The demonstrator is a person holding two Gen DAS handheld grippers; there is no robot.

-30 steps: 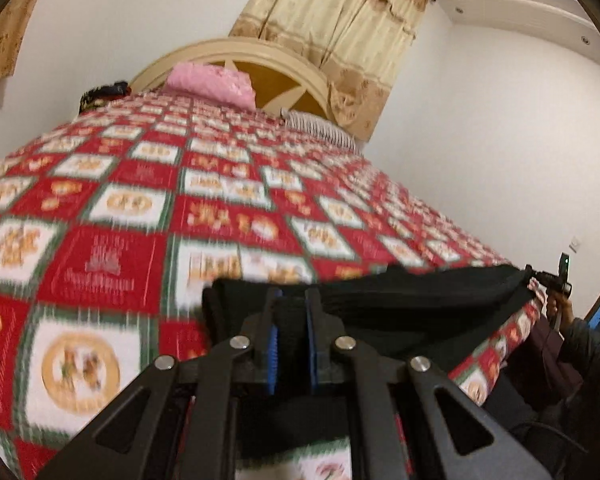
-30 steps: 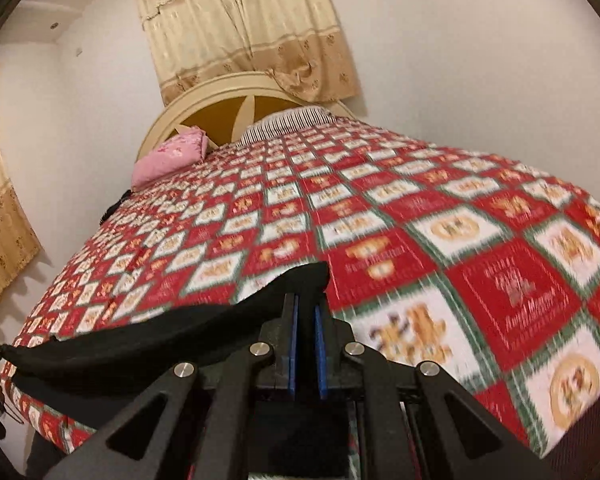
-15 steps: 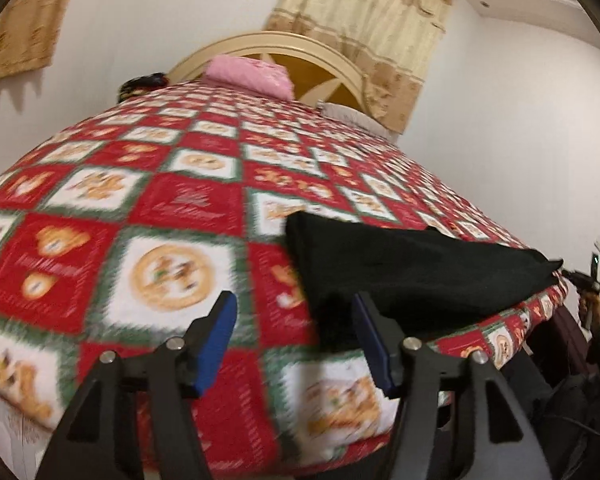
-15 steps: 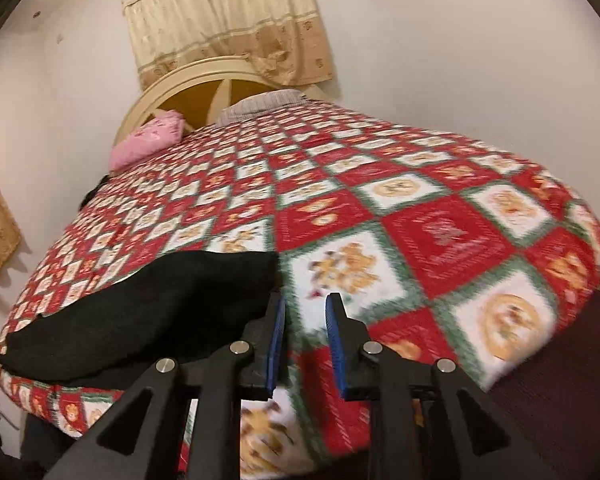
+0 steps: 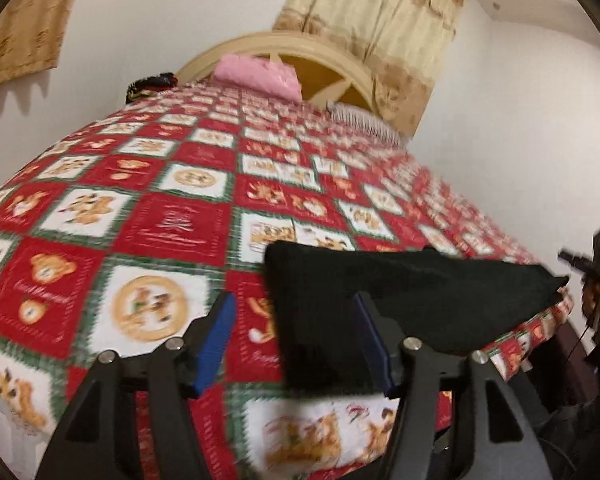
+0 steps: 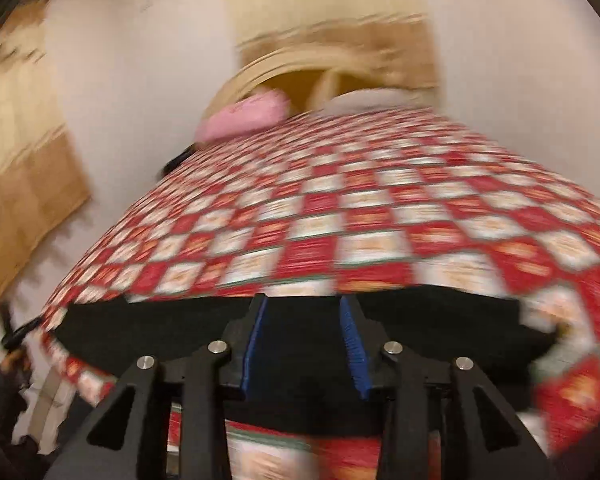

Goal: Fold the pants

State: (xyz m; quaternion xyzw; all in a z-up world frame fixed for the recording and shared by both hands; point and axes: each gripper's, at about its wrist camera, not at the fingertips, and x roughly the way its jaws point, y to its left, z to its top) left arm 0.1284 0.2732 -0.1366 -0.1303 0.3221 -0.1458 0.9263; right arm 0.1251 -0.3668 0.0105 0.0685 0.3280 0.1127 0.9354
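A bed (image 5: 172, 216) fills most of both views, spread with a red, white and green checked quilt (image 6: 380, 216) printed with bears and round medallions. At its far end stands a cream arched headboard (image 5: 340, 68) with a pink pillow (image 5: 256, 74) lying against it and a striped pillow (image 5: 364, 118) to the right of that. Beige patterned curtains (image 5: 384, 12) hang behind the headboard, and another curtain (image 6: 24, 168) hangs on the left wall in the right wrist view, which is heavily blurred.

The black pants (image 5: 400, 304) lie folded into a long flat band along the near edge of the bed, running crosswise, with one end close to the corner of the mattress.

The left hand-held gripper (image 5: 292, 340) hangs over the near end of the pants with its jaws spread wide; its right blue pad (image 5: 374, 344) shows in front of the black cloth and its left pad (image 5: 216, 340) in front of the bare quilt, neither pressing on anything. The right hand-held gripper (image 6: 306, 340) has just been opening and stands moderately parted above the middle of the band (image 6: 440, 328); black fabric shows through the gap, but the pads do not pinch it.

At the right rim of the left wrist view, a hand (image 5: 594, 300) holds a small dark device (image 5: 588, 266).
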